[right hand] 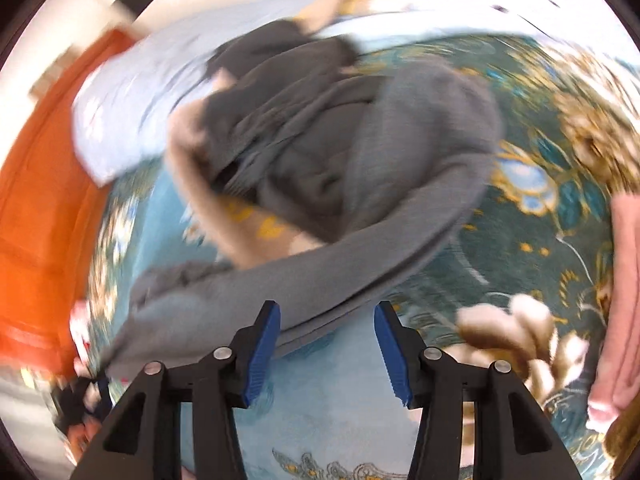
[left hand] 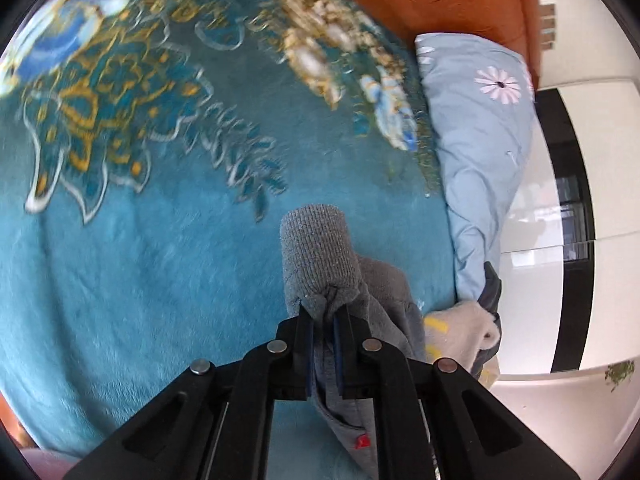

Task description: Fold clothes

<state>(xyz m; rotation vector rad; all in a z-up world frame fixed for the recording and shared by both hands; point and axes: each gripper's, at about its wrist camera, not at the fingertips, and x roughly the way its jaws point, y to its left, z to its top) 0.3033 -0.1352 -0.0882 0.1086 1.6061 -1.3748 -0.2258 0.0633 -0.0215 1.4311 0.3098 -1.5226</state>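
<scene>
Left wrist view: a grey knit garment (left hand: 320, 256), its ribbed cuff standing up, hangs over the teal patterned blanket (left hand: 140, 272); a small red tag (left hand: 363, 441), unreadable, shows low on it; the left gripper (left hand: 323, 312) is clamped on its bunched fabric. Right wrist view, blurred: the grey garment (right hand: 340, 184) lies crumpled on the blanket (right hand: 340, 412), one sleeve stretching toward the right gripper (right hand: 327, 316), whose blue pads (right hand: 264, 356) stand apart, gripping nothing.

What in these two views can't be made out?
- Right wrist: grey sweater smeared by motion blur, so its folds are unreadable.
- Right wrist: dark shape at lower left, blurred, unidentifiable.
- Left wrist: sleeve in the left gripper; the fingers hide the garment's remainder.
</scene>
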